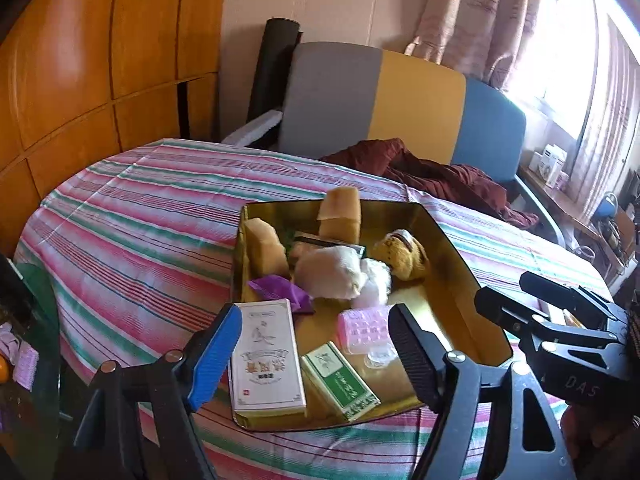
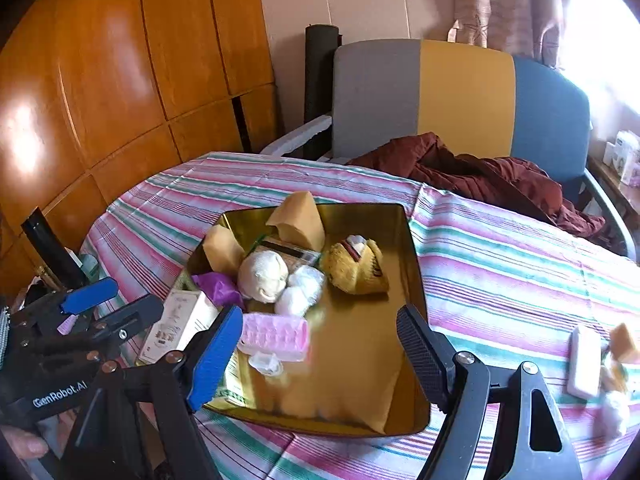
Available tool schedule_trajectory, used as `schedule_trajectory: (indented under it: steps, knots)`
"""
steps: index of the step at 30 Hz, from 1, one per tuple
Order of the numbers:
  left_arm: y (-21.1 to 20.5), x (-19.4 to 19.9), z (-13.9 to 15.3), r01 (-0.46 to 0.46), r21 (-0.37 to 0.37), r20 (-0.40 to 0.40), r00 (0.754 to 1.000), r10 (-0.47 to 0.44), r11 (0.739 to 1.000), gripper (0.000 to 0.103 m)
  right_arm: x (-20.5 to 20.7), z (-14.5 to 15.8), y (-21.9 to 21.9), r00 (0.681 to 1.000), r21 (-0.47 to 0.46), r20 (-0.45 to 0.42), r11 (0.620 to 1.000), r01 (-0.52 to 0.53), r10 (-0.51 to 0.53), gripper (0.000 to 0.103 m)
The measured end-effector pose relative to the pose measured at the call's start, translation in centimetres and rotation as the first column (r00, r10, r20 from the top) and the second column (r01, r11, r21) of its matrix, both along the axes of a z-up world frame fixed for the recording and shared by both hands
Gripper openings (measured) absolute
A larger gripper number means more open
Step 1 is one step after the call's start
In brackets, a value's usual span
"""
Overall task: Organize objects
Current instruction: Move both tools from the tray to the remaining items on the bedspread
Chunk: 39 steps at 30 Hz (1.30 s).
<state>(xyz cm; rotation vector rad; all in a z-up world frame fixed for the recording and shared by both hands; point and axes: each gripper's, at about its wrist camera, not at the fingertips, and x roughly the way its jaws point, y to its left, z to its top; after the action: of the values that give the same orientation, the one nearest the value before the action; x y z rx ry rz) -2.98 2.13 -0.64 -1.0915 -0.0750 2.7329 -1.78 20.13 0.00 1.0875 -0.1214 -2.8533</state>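
Note:
A gold tray (image 1: 448, 248) (image 2: 404, 240) sits on the striped table. It holds tan sponge blocks (image 1: 340, 216), a white cloth ball (image 2: 264, 272), a yellow plush toy (image 1: 404, 254) (image 2: 356, 266), a purple wrapper (image 1: 284, 290), a pink blister pack (image 1: 364, 326) (image 2: 276, 336), a white box (image 1: 268, 356) and a green box (image 1: 340, 380). My left gripper (image 1: 316, 356) is open and empty above the tray's near left part. My right gripper (image 2: 320, 356) is open and empty above the tray's near edge.
A white bar (image 2: 584, 360), a tan block (image 2: 624, 342) and other small items lie on the cloth at the right. A maroon garment (image 2: 480, 176) lies on the grey, yellow and blue chair (image 2: 464, 92) behind the table. Wooden panels (image 1: 80, 60) stand at the left.

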Motion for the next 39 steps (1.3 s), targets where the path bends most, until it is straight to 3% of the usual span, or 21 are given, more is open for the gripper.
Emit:
schedule_trajectory:
  steps: [11,21,26,36,39]
  knots:
    - [2.9,0.2,-0.1,0.090,-0.043,0.012,0.996,-0.089,0.995,0.077,1.5,-1.2,5.7,0.991,-0.030,0.048,0.992,0.126,-0.124,0.080]
    - [7.3,0.6,0.2,0.236,-0.061,0.019,0.972,-0.236,0.970,0.076,4.1,-2.7,15.0,0.940,-0.054,0.131,0.945,0.324,-0.315,0.080]
    - [9.9,0.9,0.1,0.309,-0.077,0.033,0.951,-0.307,0.948,0.076,6.1,-2.4,21.1,0.886,-0.035,0.161,0.895,0.445,-0.434,0.080]
    - [15.9,1.2,0.3,0.451,-0.105,0.066,0.893,-0.446,0.886,0.076,10.1,-2.4,34.4,0.717,-0.041,0.213,0.728,0.685,-0.663,0.081]
    - [18.5,1.1,0.4,0.501,-0.104,0.076,0.866,-0.495,0.859,0.076,10.8,-3.0,37.2,0.674,-0.087,0.206,0.672,0.735,-0.710,0.081]
